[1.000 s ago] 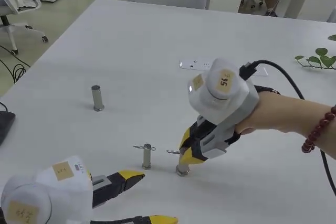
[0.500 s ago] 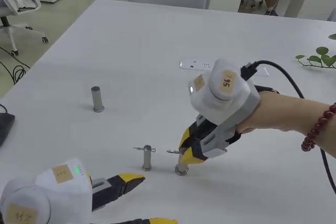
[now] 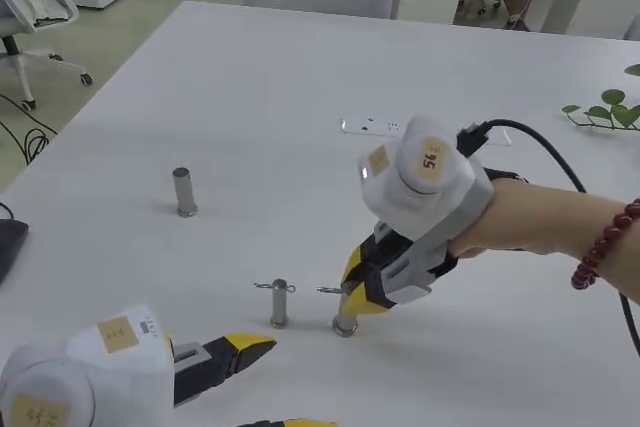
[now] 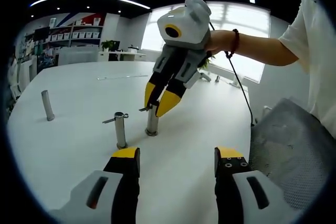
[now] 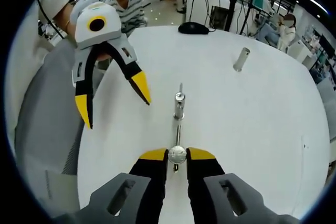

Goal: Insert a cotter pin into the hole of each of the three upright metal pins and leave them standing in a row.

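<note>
open white counter (image 3: 260, 87) lies all round the lone grey metal pin (image 3: 184, 192) at far left, while near the front the right tool (image 3: 351, 299) straddles one steel pin (image 3: 346, 325), just beside the cotter-pinned middle pin (image 3: 279, 305), with the left tool (image 4: 177, 155) spread close before them.

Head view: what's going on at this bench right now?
A person is working two handheld grippers over a white table. The right gripper is down on the nearest metal pin, jaws close on either side of its top, with a cotter pin poking out sideways there. I can't tell what the jaws pinch. The middle pin carries a fitted cotter pin. The far pin is bare. The left gripper is open, holding nothing.
</note>
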A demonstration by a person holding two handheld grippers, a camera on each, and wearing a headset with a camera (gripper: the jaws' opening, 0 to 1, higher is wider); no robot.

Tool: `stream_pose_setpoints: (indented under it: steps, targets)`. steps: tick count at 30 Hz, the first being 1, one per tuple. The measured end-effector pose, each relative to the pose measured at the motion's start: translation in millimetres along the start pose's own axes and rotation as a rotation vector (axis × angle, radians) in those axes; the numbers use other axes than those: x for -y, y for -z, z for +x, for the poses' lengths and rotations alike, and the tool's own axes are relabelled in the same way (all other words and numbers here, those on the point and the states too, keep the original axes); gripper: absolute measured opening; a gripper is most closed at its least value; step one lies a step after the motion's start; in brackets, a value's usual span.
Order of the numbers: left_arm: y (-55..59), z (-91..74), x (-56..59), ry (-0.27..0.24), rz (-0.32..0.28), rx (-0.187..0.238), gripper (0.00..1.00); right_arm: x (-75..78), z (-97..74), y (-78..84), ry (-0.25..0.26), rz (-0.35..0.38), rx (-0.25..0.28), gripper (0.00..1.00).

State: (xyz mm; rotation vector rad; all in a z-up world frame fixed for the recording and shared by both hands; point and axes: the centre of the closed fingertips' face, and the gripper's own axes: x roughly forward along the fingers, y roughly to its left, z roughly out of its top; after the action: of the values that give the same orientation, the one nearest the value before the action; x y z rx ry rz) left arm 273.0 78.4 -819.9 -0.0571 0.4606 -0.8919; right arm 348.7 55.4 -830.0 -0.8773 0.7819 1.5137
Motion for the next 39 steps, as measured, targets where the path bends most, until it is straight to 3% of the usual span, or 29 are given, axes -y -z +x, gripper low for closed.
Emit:
stream_pose_setpoints:
  steps: [9, 19, 32, 39]
  targets:
    - [-0.3, -2.7, -0.4, -0.001, 0.004, -0.001, 0.58, 0.2, -2.7, -2.8, -0.008, 0.066, 0.046, 0.19]
    - [-3.2, -5.4, -1.3, -0.005, 0.005, 0.003, 0.59, -5.3, -9.4, -6.0, 0.005, 0.186, 0.079, 0.31]
    - [-11.9, -12.4, -0.9, -0.021, 0.007, 0.017, 0.63, -11.2, -26.5, -9.1, 0.057, 0.29, 0.146, 0.5]
    - [-15.2, -17.5, -0.8, -0.033, 0.007, 0.019, 0.65, -18.0, -41.4, -11.4, 0.099, 0.356, 0.218, 0.59]
